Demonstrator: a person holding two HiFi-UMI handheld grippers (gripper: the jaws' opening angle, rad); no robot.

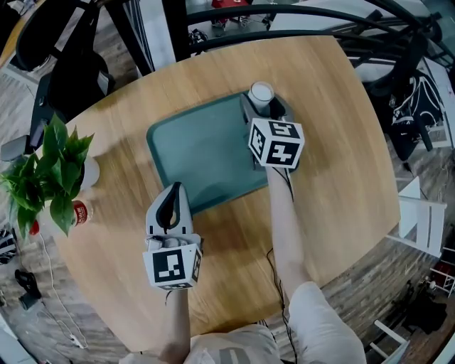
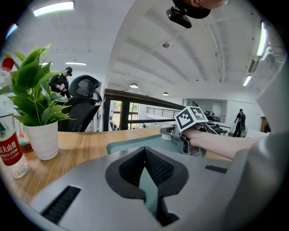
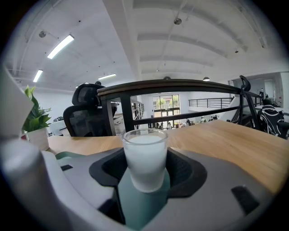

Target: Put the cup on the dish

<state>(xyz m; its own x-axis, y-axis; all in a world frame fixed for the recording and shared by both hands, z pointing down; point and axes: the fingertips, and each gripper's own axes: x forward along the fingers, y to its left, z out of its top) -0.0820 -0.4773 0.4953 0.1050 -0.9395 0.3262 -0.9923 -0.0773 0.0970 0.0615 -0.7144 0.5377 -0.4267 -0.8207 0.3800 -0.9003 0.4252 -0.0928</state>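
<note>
A small frosted white cup (image 1: 261, 93) stands at the far right corner of the teal dish (image 1: 206, 153), a flat rectangular tray on the round wooden table (image 1: 341, 142). My right gripper (image 1: 264, 106) is shut on the cup (image 3: 144, 158), with a black pad against each side; teal dish (image 3: 143, 205) shows beneath it. My left gripper (image 1: 173, 190) hovers shut and empty over the dish's near edge. From the left gripper view, its closed tips (image 2: 145, 151) point across the dish (image 2: 128, 145) toward the right gripper (image 2: 180, 137).
A potted green plant (image 1: 50, 170) in a white pot and a red-labelled water bottle (image 1: 71, 213) stand at the table's left edge. A black office chair (image 1: 71, 64) sits behind them. Dark railings (image 1: 298, 21) run beyond the table's far side.
</note>
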